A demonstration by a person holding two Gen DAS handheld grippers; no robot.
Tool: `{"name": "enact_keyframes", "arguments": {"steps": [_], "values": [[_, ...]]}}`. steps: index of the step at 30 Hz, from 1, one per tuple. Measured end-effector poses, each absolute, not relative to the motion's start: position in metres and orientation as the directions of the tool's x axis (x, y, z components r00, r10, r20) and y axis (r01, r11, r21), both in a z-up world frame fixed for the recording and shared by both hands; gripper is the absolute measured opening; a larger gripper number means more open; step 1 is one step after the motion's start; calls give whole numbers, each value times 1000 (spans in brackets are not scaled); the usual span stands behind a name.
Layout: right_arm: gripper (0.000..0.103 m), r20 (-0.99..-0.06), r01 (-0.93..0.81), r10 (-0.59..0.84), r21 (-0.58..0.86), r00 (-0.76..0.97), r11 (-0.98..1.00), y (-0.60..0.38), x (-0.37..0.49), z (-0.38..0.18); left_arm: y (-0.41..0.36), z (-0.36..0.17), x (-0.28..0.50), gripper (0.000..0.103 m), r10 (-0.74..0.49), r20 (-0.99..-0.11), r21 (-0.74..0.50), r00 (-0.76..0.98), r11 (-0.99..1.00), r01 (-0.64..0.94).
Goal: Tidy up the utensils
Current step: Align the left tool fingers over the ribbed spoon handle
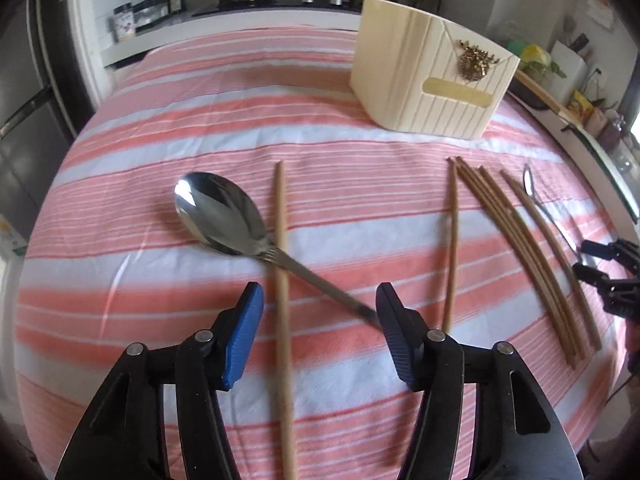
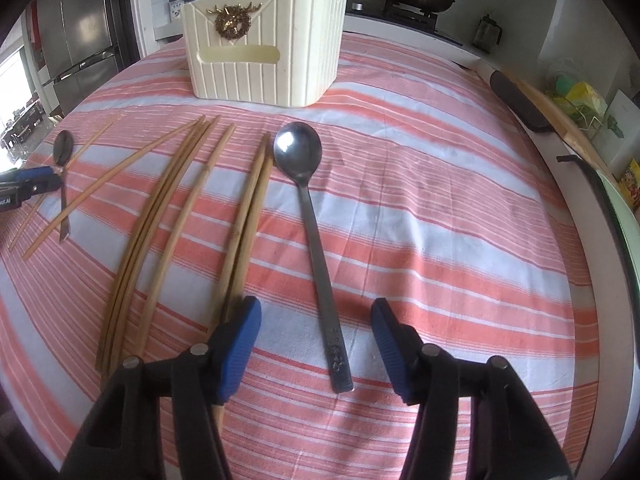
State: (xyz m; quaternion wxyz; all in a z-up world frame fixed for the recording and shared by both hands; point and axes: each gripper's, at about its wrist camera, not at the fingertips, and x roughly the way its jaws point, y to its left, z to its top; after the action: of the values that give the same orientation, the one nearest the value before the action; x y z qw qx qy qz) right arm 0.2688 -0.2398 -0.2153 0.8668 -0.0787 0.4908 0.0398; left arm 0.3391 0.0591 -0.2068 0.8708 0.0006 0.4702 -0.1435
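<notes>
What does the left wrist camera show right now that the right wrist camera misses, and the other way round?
Only the left wrist view shows the left gripper open over the chopstick lying across the big spoon. Only the right wrist view shows the right gripper open around the long spoon handle. Both show the cream box, the chopstick bundle and the striped cloth.

My left gripper (image 1: 320, 332): jaws apart, straddling one chopstick (image 1: 282, 280) crossed by a spoon (image 1: 224, 216); cream box (image 1: 428, 80) beyond.
</notes>
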Motion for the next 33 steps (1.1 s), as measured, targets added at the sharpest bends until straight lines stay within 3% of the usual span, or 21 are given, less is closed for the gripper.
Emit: {"name": "enact_keyframes", "arguments": {"steps": [5, 10, 16, 22, 24, 27, 33], "values": [[57, -852, -133, -15, -99, 524, 986, -240, 267, -215, 60, -208, 339, 73, -270, -817, -210, 509, 962, 173], [58, -846, -124, -26, -108, 533, 986, -238, 264, -215, 57, -208, 333, 76, -116, -854, -96, 507, 993, 66], [58, -851, -128, -13, -94, 525, 987, -241, 263, -214, 93, -210, 307, 77, -96, -884, -117, 458, 993, -17], [58, -859, -153, -38, -135, 510, 979, -235, 261, -212, 77, -203, 271, 71, -112, -870, -80, 480, 993, 87], [58, -860, -157, -44, -143, 508, 977, -234, 262, -212, 68, -192, 260, 70, -60, -821, -4, 568, 995, 100], [58, -861, -152, -47, -142, 506, 978, -234, 261, -211, 59, -177, 259, 69, -113, -752, -21, 650, 989, 147], [58, -862, -140, -44, -132, 504, 981, -235, 260, -211, 31, -203, 292, 70, -225, -819, -65, 528, 950, 305]]}}
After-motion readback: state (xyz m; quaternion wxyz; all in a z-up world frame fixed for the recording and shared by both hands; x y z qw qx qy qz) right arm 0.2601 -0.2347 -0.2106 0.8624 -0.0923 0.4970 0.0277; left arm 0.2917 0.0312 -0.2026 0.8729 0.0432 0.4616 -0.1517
